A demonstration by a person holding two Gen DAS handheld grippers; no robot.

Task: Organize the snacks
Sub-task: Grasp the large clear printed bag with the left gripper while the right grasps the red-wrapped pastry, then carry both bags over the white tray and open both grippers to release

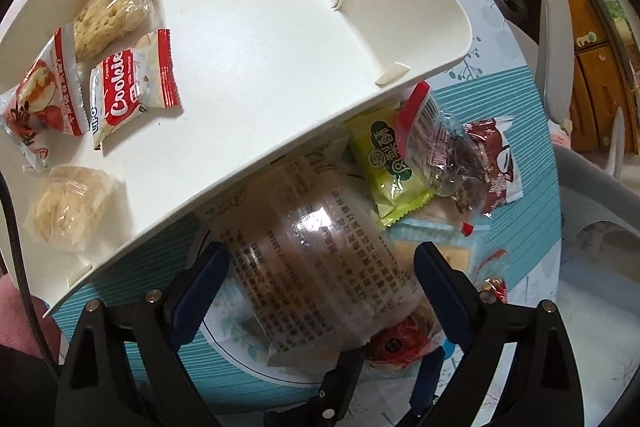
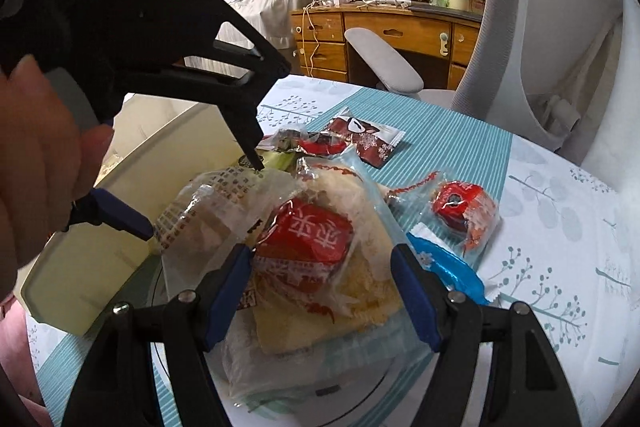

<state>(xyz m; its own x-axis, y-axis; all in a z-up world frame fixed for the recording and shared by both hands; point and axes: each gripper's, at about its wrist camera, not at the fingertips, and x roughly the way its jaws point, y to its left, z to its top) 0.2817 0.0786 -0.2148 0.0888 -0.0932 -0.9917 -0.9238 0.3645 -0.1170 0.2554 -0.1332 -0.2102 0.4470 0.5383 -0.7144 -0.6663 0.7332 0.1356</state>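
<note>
A pile of wrapped snacks lies on the table beside a white tray (image 1: 248, 27). My left gripper (image 1: 320, 279) points straight down, open wide. Its blue pads straddle a big clear packet with printed text (image 1: 320, 247) and do not press on it. My right gripper (image 2: 322, 283) is open around a red-labelled packet (image 2: 304, 239) on top of the pile, with a gap at its right pad. In the right wrist view a hand holds the left gripper (image 2: 188, 191) over the text packet (image 2: 208, 211). The right gripper's fingers (image 1: 344, 367) show at the bottom of the left wrist view.
In the tray lie a red Cookie packet (image 1: 128, 87), two noodle cakes and another red packet. A green packet (image 1: 392, 163), a dark red packet (image 2: 368, 139), a red round snack (image 2: 460, 211) and a blue wrapper (image 2: 448, 263) lie around. A grey chair (image 2: 560, 47) stands behind the table.
</note>
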